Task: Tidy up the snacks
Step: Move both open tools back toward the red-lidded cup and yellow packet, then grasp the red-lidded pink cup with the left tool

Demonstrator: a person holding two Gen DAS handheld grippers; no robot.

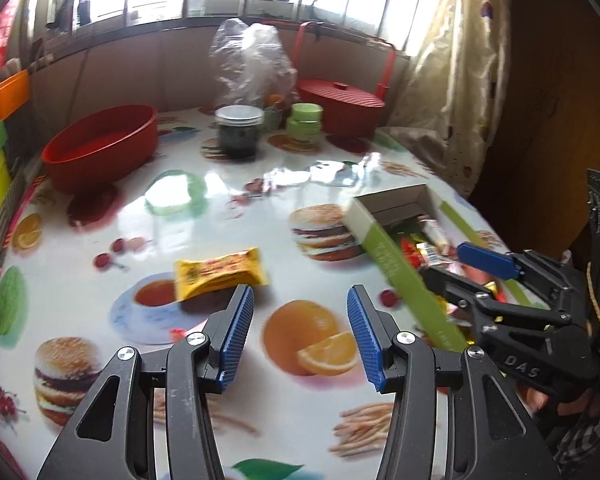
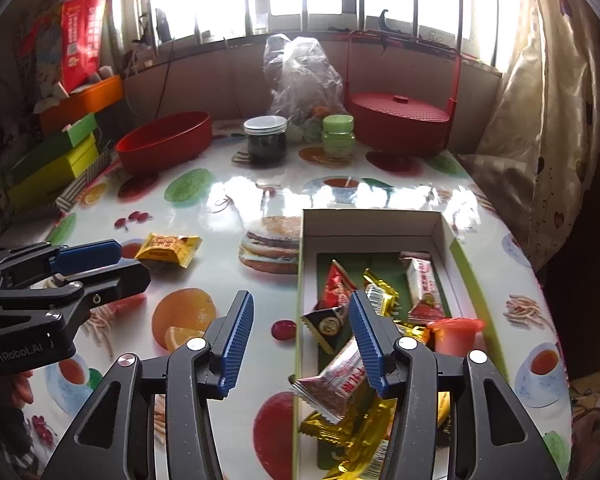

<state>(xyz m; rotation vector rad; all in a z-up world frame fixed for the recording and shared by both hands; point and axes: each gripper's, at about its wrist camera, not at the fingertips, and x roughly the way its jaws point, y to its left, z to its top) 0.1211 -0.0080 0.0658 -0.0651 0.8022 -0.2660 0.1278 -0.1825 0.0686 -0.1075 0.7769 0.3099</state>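
A yellow snack packet [image 1: 219, 272] lies on the printed tablecloth, just ahead and left of my open, empty left gripper [image 1: 300, 304]; it also shows in the right wrist view [image 2: 169, 249]. An open green-sided box [image 2: 380, 224] on the right holds several wrapped snacks [image 2: 424, 288] and a red jelly cup [image 2: 456, 334]. My right gripper [image 2: 301, 312] is open and empty, hovering over the box's left wall. In the left wrist view the box [image 1: 396, 264] is at right with the right gripper [image 1: 460, 264] over it. The left gripper [image 2: 128, 258] shows in the right wrist view, near the packet.
At the back stand a red bowl [image 2: 164, 142], a dark jar [image 2: 265, 140], a green jar [image 2: 338, 136], a clear plastic bag [image 2: 300, 76] and a red lidded basket [image 2: 400, 120]. Coloured boxes [image 2: 56, 160] are stacked at the left edge. A curtain [image 2: 540, 120] hangs at right.
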